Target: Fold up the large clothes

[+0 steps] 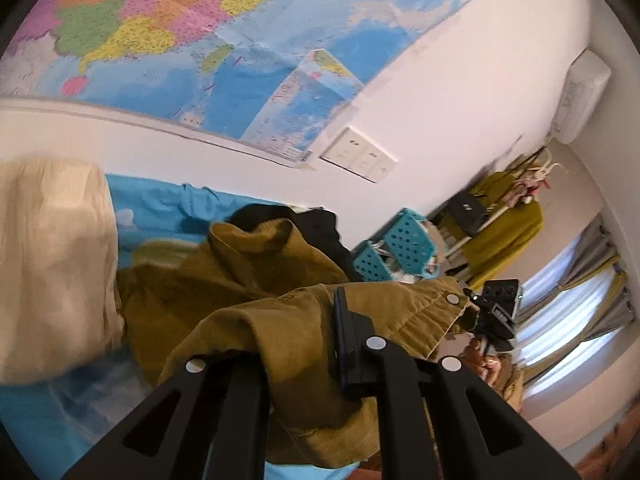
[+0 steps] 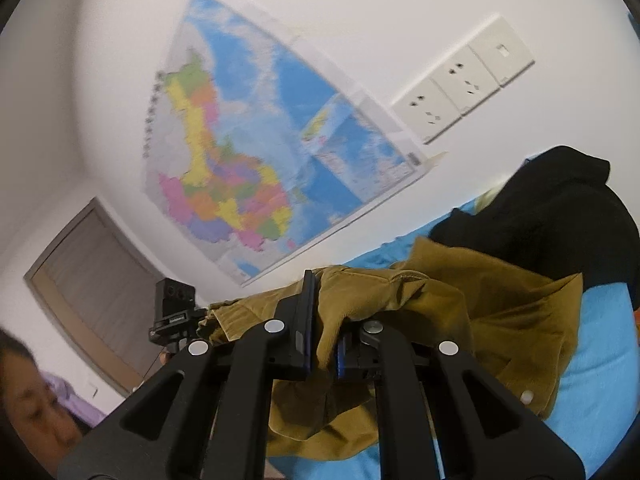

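1. Right now the left gripper (image 1: 320,344) is pinched on a fold of the mustard corduroy jacket (image 1: 256,292); only one dark finger shows clearly, the cloth covers the other.
2. Likewise the right gripper (image 2: 322,340) is clamped on the same jacket (image 2: 460,312), a ridge of corduroy squeezed between its two blue-edged pads.
3. The jacket hangs from both grips, its loose part trailing toward 12 o'clock in the left wrist view and toward 3 o'clock in the right wrist view, onto a bright blue bed sheet (image 2: 592,352).
4. A white snap button (image 1: 453,299) sits on the cuff at 3 o'clock of the left gripper.
5. A black garment (image 2: 560,216) lies on the sheet beyond the jacket, touching it.
6. At 9 o'clock in the left wrist view a cream cloth (image 1: 52,260) is bunched on the bed.
7. On the white wall hang a coloured map (image 2: 248,160) and a row of wall sockets (image 2: 460,80).
8. Turquoise perforated baskets (image 1: 400,240) stand at 2 o'clock of the jacket in the left wrist view.
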The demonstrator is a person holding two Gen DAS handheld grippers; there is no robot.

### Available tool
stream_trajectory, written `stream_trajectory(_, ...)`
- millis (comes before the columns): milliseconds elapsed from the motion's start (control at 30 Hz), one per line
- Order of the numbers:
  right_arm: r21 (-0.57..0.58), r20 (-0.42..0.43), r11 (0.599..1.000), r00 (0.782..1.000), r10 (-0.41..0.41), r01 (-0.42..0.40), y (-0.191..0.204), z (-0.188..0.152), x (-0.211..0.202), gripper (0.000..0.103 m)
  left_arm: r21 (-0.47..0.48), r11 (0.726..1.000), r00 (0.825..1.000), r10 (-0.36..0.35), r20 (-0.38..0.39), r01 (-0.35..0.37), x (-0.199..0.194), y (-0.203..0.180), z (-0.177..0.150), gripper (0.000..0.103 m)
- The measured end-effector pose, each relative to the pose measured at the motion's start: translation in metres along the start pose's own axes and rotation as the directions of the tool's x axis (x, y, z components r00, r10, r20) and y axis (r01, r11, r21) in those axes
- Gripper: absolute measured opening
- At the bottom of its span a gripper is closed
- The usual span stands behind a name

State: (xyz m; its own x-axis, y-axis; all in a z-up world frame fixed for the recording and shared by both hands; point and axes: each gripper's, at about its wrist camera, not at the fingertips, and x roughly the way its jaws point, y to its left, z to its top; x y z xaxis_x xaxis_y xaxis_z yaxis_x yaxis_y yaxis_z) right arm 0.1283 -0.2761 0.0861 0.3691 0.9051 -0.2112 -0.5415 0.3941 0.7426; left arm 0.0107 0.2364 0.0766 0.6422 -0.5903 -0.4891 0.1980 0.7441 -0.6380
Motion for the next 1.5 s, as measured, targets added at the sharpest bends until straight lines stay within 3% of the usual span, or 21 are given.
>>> stream_trajectory(400,0.154,-0.096,0.98,0.989,-0.115,0.129,-0.088,0.046,0.079,0.008,-0.08,0.988,0.988,0.124,-0.092,-0.131,0.082,0.065,0.064,0.009)
stream_trajectory(633,0.232,-0.203,0.941,0.958,-0.2,0.246,-0.145,0.046,0.12,0.011,-0.169,0.959,0.96,0.19,-0.205,-0.226,0.147,0.124,0.071,0.009)
stream_trajectory(800,0.249,-0.267,0.921,0.935,-0.232,0.3,-0.165,0.041,0.132,0.032,-0.197,0.946,0.94,0.2,-0.276,-0.259,0.171,0.149,0.066,0.01)
stream_trajectory(833,0.23,-0.27,0.925,0.933,-0.237,0.301,-0.161,0.041,0.129,0.042,-0.183,0.954,0.946,0.182,-0.27,-0.236,0.167,0.147,0.067,0.011)
stream_trajectory(867,0.211,-0.262,0.932,0.935,-0.238,0.296,-0.155,0.042,0.124,0.073,-0.18,0.963,0.955,0.153,-0.252,-0.202,0.161,0.146,0.068,0.015)
stream_trajectory(900,0.182,-0.234,0.941,0.942,-0.241,0.286,-0.146,0.045,0.116,0.091,-0.179,0.973,0.969,0.104,-0.222,-0.146,0.153,0.144,0.069,0.022)
stream_trajectory(933,0.123,-0.189,0.949,0.945,-0.265,0.291,-0.132,0.049,0.106,0.091,-0.179,0.98,0.98,0.053,-0.193,-0.088,0.144,0.142,0.07,0.027)
stream_trajectory(967,0.062,-0.155,0.951,0.944,-0.291,0.303,-0.119,0.052,0.095,0.091,-0.177,0.983,0.986,0.01,-0.168,-0.04,0.132,0.139,0.071,0.041)
stream_trajectory(1000,0.038,-0.133,0.952,0.946,-0.296,0.304,-0.111,0.055,0.089,0.091,-0.175,0.984,0.991,0.016,-0.134,-0.04,0.119,0.137,0.071,0.051)
stream_trajectory(1067,-0.042,-0.09,0.955,0.95,-0.298,0.295,-0.091,0.056,0.072,0.09,-0.138,0.987,0.993,0.064,-0.1,-0.077,0.103,0.13,0.07,0.057)
stream_trajectory(1133,-0.212,-0.084,0.911,0.922,-0.377,0.353,-0.067,0.049,0.075,0.09,-0.114,0.989,0.993,0.09,-0.078,-0.099,0.091,0.126,0.068,0.061)
stream_trajectory(1167,-0.313,-0.09,0.859,0.888,-0.45,0.404,-0.057,0.039,0.085,0.09,-0.098,0.99,0.993,0.095,-0.064,-0.101,0.084,0.121,0.065,0.061)
stream_trajectory(1267,-0.441,-0.149,0.788,0.831,-0.536,0.429,-0.054,0.018,0.119,0.089,0.061,0.982,0.98,0.181,-0.076,-0.177,0.087,0.096,0.05,0.064)
stream_trajectory(1333,-0.523,-0.157,0.721,0.78,-0.605,0.454,-0.061,0.006,0.14,0.089,0.158,0.97,0.968,0.209,-0.141,-0.186,0.101,0.083,0.034,0.067)
stream_trajectory(1367,-0.571,-0.141,0.663,0.737,-0.661,0.485,-0.067,0.0,0.152,0.089,0.181,0.968,0.965,0.205,-0.166,-0.175,0.107,0.079,0.029,0.069)
stream_trajectory(1400,-0.602,-0.145,0.629,0.708,-0.691,0.491,-0.073,-0.004,0.162,0.087,0.221,0.965,0.959,0.191,-0.211,-0.143,0.116,0.073,0.019,0.076)
stream_trajectory(1467,-0.628,-0.177,0.609,0.673,-0.719,0.485,-0.087,-0.009,0.177,0.079,0.298,0.947,0.937,0.204,-0.283,-0.116,0.137,0.063,0.0,0.08)
stream_trajectory(1500,-0.63,-0.198,0.609,0.659,-0.726,0.482,-0.093,-0.009,0.182,0.067,0.339,0.931,0.924,0.24,-0.297,-0.133,0.146,0.059,-0.009,0.08)
